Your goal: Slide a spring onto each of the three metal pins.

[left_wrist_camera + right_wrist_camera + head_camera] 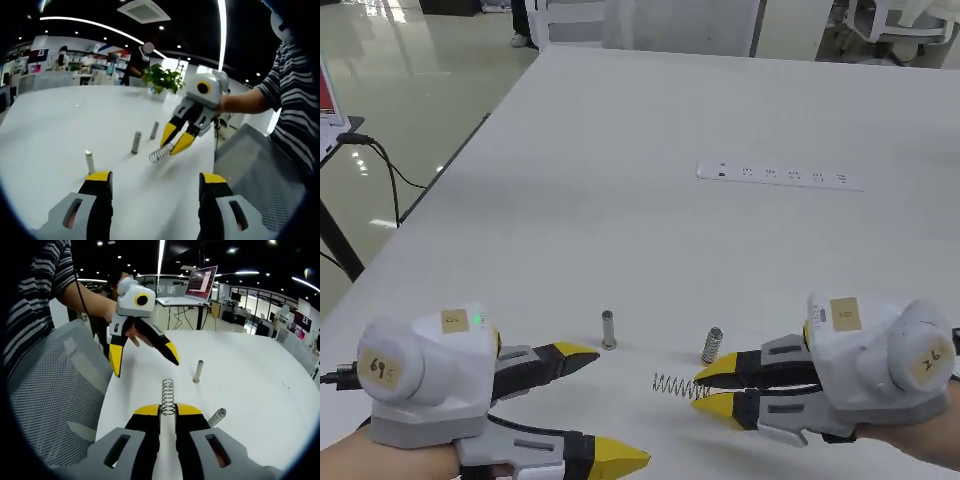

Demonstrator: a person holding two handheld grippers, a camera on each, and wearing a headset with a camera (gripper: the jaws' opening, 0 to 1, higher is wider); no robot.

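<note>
A spring is pinched by one end in the jaws of the right gripper, its free length left projecting for threading over the bare pin on the counter. The left gripper is held nearby, jaws spread and empty. A sprung pin stands just beside the right gripper.

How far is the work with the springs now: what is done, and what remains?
Done: the middle pin wears a spring. In hand: the right gripper is shut on a loose spring, not yet on a pin. To do: the bare pin near the open left gripper needs one; the far pin is too small to judge in the left gripper view.
</note>
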